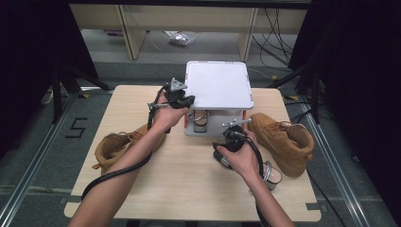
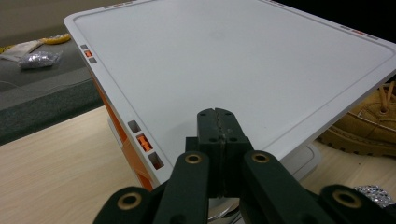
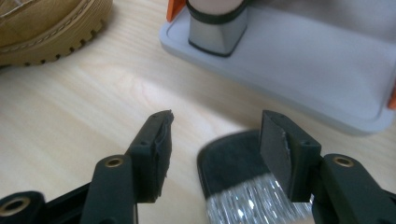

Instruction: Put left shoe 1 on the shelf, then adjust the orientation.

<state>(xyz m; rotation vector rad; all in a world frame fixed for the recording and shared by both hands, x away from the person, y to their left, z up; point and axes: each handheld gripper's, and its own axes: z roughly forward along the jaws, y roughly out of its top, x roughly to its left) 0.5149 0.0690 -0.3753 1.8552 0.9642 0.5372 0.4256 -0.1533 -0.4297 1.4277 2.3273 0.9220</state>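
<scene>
Left gripper (image 2: 218, 122), jaws pressed together on nothing, is resting on the near left edge of the white square plastic two-tier shoe rack (image 1: 218, 83), steadying it. Right gripper (image 3: 215, 140) is hovering with jaws spread and empty, the black-soled silver glitter heeled sandal (image 3: 243, 186) lying right beneath and between them; its mate (image 3: 217, 23) is standing ahead on the rack's lower shelf. Probably best lowering straight, pinching the sole, sliding it in beside the mate

High cam sits above the person's side looking forward and down over the whole bench (image 1: 189, 189), while both gripper cams ride in close, the left one skimming the white rack (image 2: 233, 60) top and the right one aimed at its base (image 3: 299, 70), so all three share that rack.
</scene>
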